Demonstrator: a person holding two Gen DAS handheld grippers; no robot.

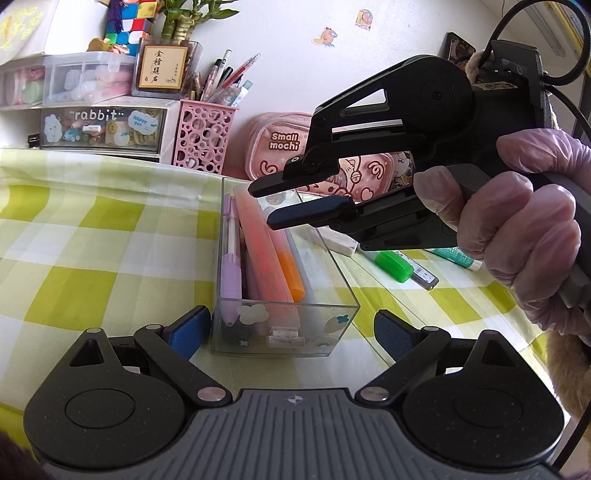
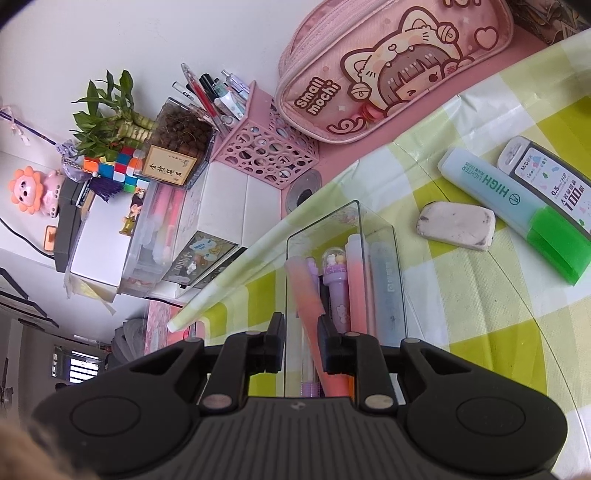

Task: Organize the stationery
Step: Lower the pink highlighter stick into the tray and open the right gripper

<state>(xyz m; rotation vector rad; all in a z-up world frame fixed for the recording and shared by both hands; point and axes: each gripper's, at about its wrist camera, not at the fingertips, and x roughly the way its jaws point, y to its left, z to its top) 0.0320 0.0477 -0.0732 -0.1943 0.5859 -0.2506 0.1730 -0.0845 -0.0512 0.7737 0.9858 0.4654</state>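
The right gripper point(image 1: 295, 201), jaws apart and empty, hovers over the clear box point(image 1: 332, 273); the green highlighter point(image 2: 517, 210) lies to its right, the open left gripper point(image 1: 288, 330) farther off.

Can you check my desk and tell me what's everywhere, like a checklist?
Surface: green-and-white checked tablecloth, wrinkled at the far edge.
Job's things: clear plastic box holds pink, orange and purple pens; worn white eraser, green-capped highlighter and pencil-lead case lie outside on the cloth.
Clutter: pink cat pencil case, pink perforated pen cup, "rabbit" drawer unit, colourful puzzle cube, bamboo plant.
Tongs: left tongs open, either side of the box's near end; right tongs open above the box, in a gloved hand.
Cables: black cable loops behind the right tongs.
Surroundings: white wall with stickers.
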